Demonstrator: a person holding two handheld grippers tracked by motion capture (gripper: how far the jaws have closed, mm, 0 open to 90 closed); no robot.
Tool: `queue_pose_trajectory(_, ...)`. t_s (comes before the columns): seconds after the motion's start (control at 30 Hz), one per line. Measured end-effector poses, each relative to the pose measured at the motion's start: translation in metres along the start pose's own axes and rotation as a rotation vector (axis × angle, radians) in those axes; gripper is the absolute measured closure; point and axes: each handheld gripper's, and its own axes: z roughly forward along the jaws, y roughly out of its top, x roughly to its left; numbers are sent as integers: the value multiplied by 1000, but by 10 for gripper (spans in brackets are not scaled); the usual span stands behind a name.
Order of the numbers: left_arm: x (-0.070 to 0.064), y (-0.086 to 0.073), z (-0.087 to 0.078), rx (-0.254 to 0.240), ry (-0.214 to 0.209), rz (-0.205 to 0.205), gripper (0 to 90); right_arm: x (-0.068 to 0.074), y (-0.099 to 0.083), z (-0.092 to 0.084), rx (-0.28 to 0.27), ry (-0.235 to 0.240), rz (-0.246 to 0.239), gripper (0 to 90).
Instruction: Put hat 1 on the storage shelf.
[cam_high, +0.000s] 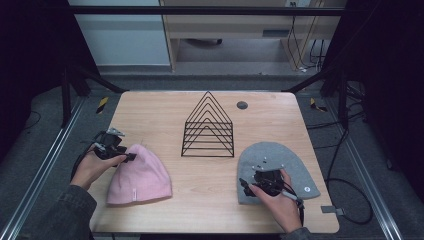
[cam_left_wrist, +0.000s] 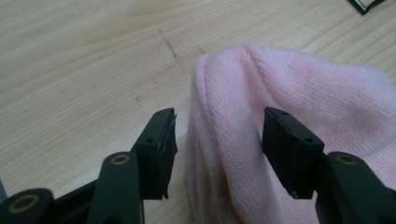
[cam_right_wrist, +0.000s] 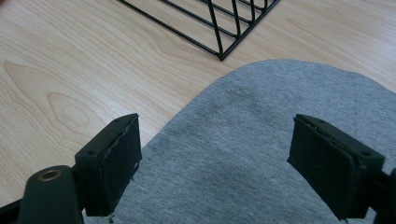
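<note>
**Left jaws straddle the pink beanie; neither hat lifted yet**

The work looks to be at its very start. The left gripper (cam_left_wrist: 217, 154) has its jaws half-spread around a raised fold at the rounded crown of the pink ribbed knit beanie (cam_left_wrist: 299, 107). The fold stands between the pads, and the right-hand pad seems to rest against the knit while the left-hand one shows a slim gap, so the grip does not look made; the close angle makes contact hard to judge. Seen from above, that gripper (cam_high: 131, 157) sits at the beanie's upper left edge, and the rest of the hat (cam_high: 140, 177) lies flat on the light wooden table (cam_high: 160, 115), stretching away from the jaws toward the person.

The right gripper (cam_right_wrist: 215, 163) is released, its jaws wide and hovering over the flat grey felt-like beanie (cam_right_wrist: 261, 140), which lies directly beneath and ahead of them, nothing pinched. From above, that gripper (cam_high: 246, 186) is over the lower left part of the grey hat (cam_high: 275, 155).

The black wire triangular rack (cam_high: 208, 127) stands empty beyond both grippers, between the two hats. What remains, by this reading: close on the pink fold, lift, and deal with both hats.
</note>
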Motion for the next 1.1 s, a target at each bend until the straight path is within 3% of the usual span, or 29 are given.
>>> queue_pose_trajectory(0.2,-3,0,6,28,-14,9,560,-1,0,0,0,-3,-3,169)
queue_pose_trajectory(0.3,-5,-3,9,19,-29,11,715,0,0,0,3,-3,-7,168)
queue_pose_trajectory(0.37,-7,-6,8,-1,-20,7,770,0,0,0,3,-3,-6,168)
queue_pose_trajectory(0.53,-15,-10,-3,-73,9,19,794,0,0,2,5,-10,-8,166)
queue_pose_trajectory(0.7,-24,-8,-17,-114,28,34,798,0,0,4,7,-16,-3,160)
queue_pose_trajectory(0.87,-42,-1,-38,-202,38,80,800,0,0,7,1,-6,2,151)
queue_pose_trajectory(1.03,-55,3,-50,-237,47,118,802,1,0,6,-18,15,-11,183)
queue_pose_trajectory(1.1,-66,6,-59,-263,42,141,802,3,1,4,-24,27,-16,216)
